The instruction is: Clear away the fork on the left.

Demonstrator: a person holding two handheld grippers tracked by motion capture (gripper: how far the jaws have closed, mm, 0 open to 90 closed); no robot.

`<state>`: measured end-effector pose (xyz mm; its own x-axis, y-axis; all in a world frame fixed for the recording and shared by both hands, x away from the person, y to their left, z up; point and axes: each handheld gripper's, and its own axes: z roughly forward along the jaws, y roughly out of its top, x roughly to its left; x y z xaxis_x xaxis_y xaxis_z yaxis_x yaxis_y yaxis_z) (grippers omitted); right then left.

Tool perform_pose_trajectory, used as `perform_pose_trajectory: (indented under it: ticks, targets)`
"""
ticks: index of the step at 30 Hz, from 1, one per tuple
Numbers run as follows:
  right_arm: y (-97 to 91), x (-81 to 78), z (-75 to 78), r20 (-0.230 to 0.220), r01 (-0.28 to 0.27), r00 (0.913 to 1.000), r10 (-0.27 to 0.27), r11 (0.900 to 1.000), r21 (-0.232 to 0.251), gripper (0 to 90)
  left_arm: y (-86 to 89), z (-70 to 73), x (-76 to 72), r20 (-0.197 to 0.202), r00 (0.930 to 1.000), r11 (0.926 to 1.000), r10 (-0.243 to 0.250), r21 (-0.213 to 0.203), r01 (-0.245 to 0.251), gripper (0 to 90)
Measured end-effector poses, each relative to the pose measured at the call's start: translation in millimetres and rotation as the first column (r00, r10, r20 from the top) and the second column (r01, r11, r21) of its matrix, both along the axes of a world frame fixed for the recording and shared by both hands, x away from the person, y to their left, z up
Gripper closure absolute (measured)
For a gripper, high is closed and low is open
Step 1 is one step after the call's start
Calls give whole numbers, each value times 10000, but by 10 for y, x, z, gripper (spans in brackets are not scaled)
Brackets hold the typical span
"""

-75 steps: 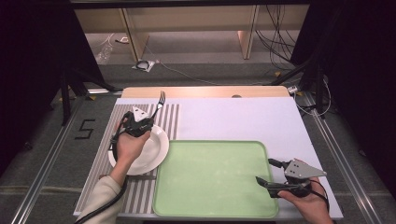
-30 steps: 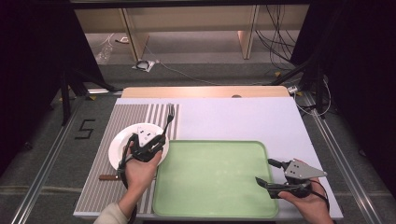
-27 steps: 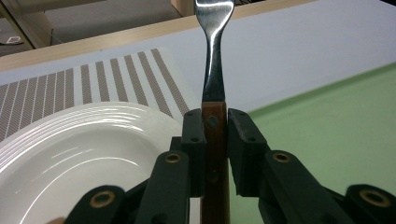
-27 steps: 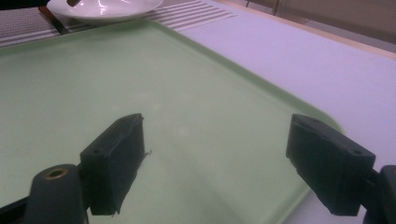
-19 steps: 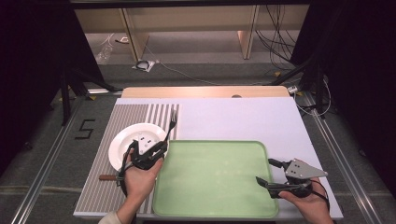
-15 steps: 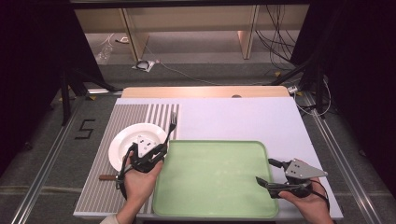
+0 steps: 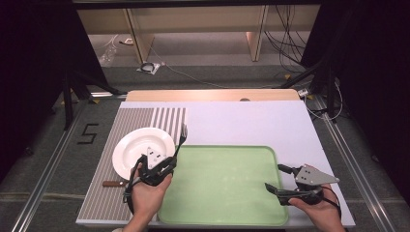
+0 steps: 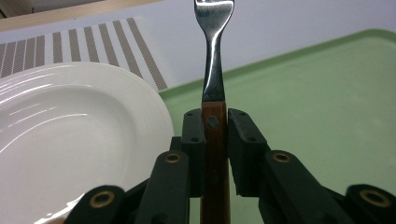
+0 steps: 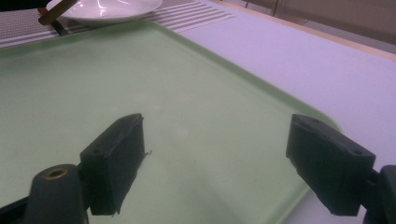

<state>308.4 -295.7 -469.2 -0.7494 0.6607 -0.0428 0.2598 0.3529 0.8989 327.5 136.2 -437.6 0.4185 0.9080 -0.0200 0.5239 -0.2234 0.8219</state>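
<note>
Left gripper (image 8: 215, 135) clenched on wooden-handled steel fork (image 8: 214, 70), beside round glossy white plate (image 8: 70, 135).

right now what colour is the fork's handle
Reddish-brown wood with a metal rivet, on the steel fork; clearest in the left gripper view.

White plate (image 7: 138, 147) on striped mat (image 7: 106, 193), beside green tray (image 7: 227, 193).
</note>
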Motion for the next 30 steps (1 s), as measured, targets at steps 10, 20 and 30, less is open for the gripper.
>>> perform_pose_trajectory:
  ticks: [10,20,30]
  targets:
    - [-3,-3,5,15,10,10000,-10,10000,-12,204,-68,-67,-30,-354,9992,9997,-172,186,179,770]
    - [5,-4,5,44,-29,10000,29,10000,66,204,-94,-126,-74,-629,9976,9991,-305,275,323,770]
    - [6,-3,3,38,-36,10000,36,10000,61,203,-111,-175,-104,-913,9952,9988,-364,305,393,770]
